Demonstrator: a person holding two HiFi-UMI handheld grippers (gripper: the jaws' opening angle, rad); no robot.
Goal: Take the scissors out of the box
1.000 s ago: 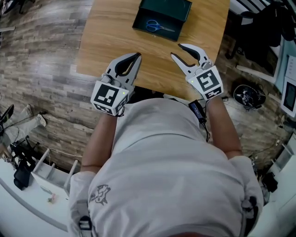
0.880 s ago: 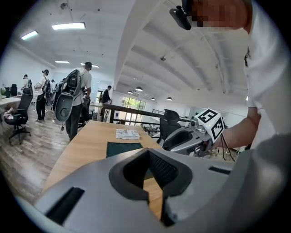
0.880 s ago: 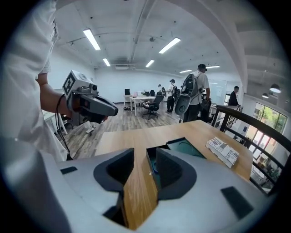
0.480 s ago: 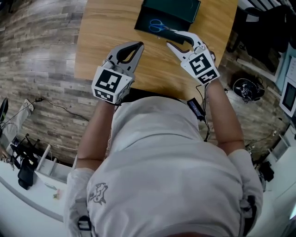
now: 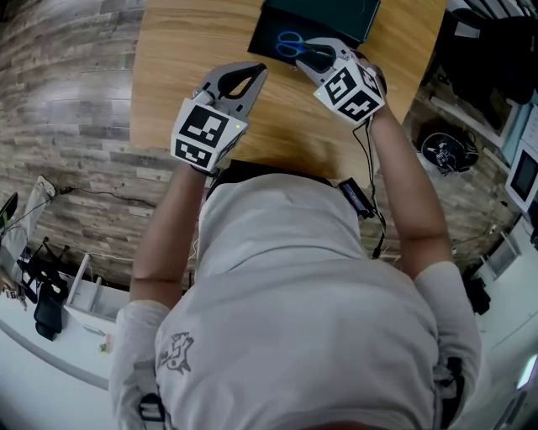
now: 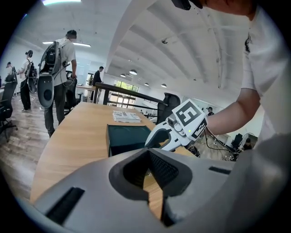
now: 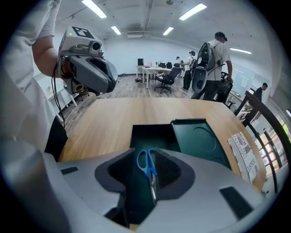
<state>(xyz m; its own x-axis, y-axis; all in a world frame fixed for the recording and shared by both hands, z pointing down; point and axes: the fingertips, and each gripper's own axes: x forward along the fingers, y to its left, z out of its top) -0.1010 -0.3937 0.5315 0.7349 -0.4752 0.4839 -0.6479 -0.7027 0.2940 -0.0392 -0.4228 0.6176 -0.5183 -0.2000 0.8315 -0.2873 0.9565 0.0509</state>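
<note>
Straddling blue-handled steel scissors [image 7: 147,163] lengthwise with nearer right hand-held gripper [image 5: 313,55], jaws spread, closing. With left hand-held gripper [image 5: 256,74] pressed together, empty.

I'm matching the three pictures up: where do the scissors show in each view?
Head view: the scissors are at top centre, blue handles showing, inside the box.
Left gripper view: the scissors are not visible; only the box shows, at mid-frame.
Right gripper view: the scissors are at low centre, lying in the box.
Shared landmark: the dark green box, seen in all three views.
</note>
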